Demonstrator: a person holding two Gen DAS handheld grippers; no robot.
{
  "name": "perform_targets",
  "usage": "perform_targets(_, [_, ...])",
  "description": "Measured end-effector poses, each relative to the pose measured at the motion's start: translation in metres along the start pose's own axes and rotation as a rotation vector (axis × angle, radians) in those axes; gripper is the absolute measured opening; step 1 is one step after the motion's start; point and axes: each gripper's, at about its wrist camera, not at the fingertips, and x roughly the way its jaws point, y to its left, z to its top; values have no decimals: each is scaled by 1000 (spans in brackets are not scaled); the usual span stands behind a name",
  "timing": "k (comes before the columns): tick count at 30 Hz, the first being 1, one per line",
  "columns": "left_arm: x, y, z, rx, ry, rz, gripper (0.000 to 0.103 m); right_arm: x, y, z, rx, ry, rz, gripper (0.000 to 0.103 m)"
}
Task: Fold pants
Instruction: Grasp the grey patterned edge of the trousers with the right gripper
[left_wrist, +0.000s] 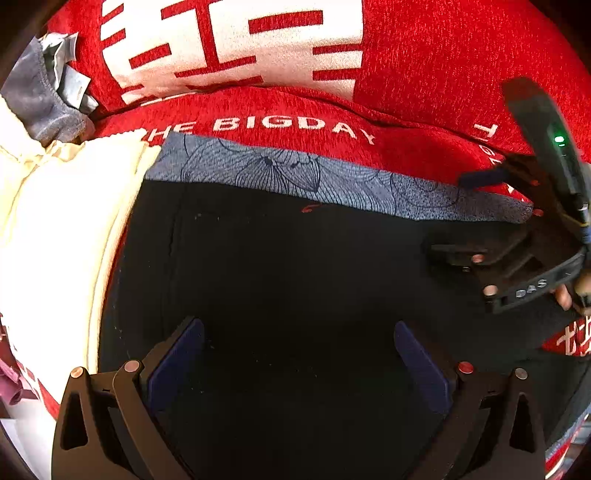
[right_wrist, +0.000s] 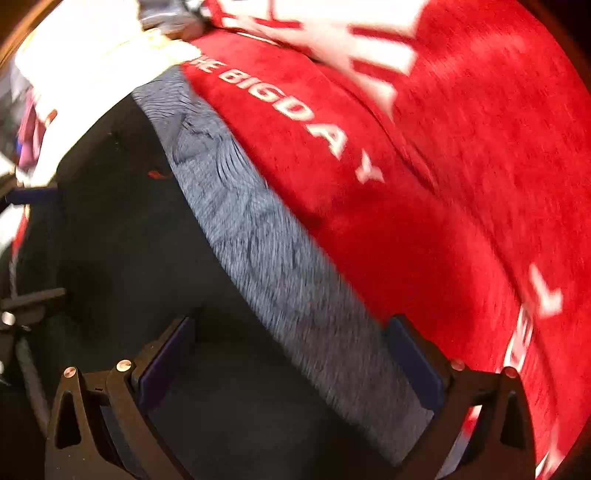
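Observation:
Black pants (left_wrist: 295, 266) lie flat on a red sofa cover, over a grey-blue patterned cloth (left_wrist: 295, 170) whose strip shows along their far edge. My left gripper (left_wrist: 299, 354) is open just above the black fabric, holding nothing. My right gripper (right_wrist: 291, 354) is open over the pants' (right_wrist: 122, 229) edge and the grey-blue strip (right_wrist: 280, 266), holding nothing; this view is blurred. The right gripper also shows in the left wrist view (left_wrist: 517, 266) at the pants' right end.
The red sofa cover (left_wrist: 424, 66) with white lettering rises behind the pants. A cream garment (left_wrist: 55, 229) lies at the left. A grey cloth and silver wrappers (left_wrist: 48, 92) sit at the far left.

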Motion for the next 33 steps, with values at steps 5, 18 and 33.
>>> perform_targets(5, [-2, 5, 7, -13, -5, -15, 103, 1, 9, 2, -72, -23, 29, 76])
perform_targets(18, [5, 36, 64, -284, 74, -177, 103, -61, 39, -19, -69, -161, -76, 11])
perform_targets(33, [44, 22, 79, -299, 129, -28, 15, -67, 106, -31, -161, -208, -269, 3])
